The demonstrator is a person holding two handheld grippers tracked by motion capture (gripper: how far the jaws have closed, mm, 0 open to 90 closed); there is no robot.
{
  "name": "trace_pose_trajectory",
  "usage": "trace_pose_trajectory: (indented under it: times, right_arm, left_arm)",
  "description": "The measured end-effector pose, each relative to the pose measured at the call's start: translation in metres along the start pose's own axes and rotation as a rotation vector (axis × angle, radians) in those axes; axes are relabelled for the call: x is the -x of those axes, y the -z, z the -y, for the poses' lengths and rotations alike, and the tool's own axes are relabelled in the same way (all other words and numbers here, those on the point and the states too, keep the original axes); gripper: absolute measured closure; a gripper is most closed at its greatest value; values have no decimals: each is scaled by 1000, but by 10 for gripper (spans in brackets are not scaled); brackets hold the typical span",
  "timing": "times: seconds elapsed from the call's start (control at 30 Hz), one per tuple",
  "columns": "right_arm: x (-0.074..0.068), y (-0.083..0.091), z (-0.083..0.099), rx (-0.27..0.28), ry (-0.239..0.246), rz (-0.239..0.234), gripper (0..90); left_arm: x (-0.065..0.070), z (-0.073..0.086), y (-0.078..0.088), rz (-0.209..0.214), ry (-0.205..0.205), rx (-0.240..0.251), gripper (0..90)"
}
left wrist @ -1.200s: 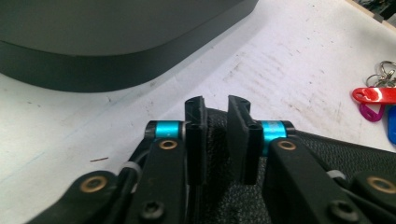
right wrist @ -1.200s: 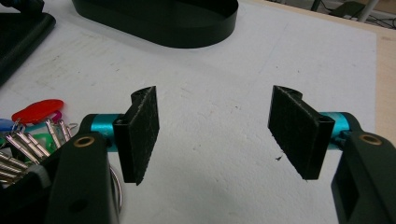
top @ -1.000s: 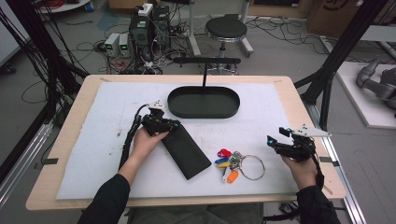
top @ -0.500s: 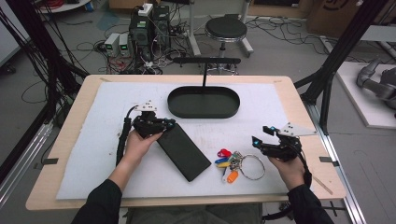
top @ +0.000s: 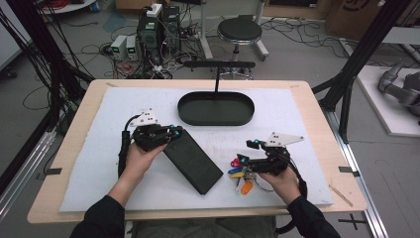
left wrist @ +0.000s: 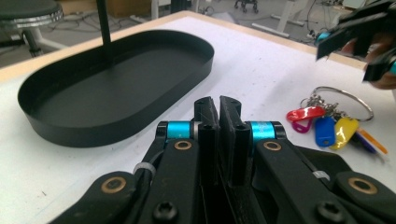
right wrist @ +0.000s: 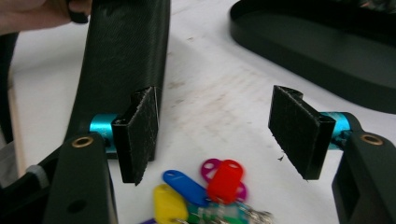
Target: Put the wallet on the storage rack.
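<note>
A bunch of keys (top: 241, 173) with coloured tags lies on the white mat, right of a flat black case (top: 195, 163). My right gripper (top: 246, 152) stands open just above the keys (right wrist: 205, 191), which lie low between its pads (right wrist: 140, 126) without touching them. My left gripper (top: 174, 131) is shut at the case's far left end. Nothing shows between its jaws in the left gripper view (left wrist: 218, 100). From there the keys (left wrist: 327, 126) lie off to the right. The case (right wrist: 126, 51) stretches away behind the right gripper's left jaw.
A black oval tray (top: 215, 122) with an upright post and crossbar (top: 218, 64) stands at the back middle of the mat. The wooden table edge (top: 198, 213) runs along the front. A stool (top: 239, 30), electronics and cables sit on the floor beyond.
The right gripper has travelled left across the mat to the keys, still open. The left gripper has shifted slightly left at the case's end. The case and the keys lie where they were.
</note>
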State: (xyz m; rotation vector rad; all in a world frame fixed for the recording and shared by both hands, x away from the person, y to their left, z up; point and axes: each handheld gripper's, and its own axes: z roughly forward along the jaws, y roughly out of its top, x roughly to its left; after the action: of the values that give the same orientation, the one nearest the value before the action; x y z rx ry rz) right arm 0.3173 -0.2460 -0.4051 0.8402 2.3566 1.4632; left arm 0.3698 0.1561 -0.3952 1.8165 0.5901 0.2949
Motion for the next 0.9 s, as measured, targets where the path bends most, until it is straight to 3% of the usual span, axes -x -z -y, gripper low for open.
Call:
trace_pose_trajectory:
  times: [0.33,0.57,0.7,0.87,0.9]
  right_arm:
    - [-10,-36,0,-132,2,-154,342]
    - [-17,-52,1,-196,13,-211,406]
    - [-24,-67,4,-297,39,-258,457]
    - [-27,-78,2,-369,33,-279,459]
    - [-27,-82,3,-394,35,-300,492]
  left_arm:
    - [12,-3,18,10,-65,42,863]
    - [15,-5,19,17,-92,52,863]
    - [16,-5,19,24,-99,59,863]
    - [16,-5,20,26,-108,59,862]
    - [17,-5,20,25,-110,57,862]
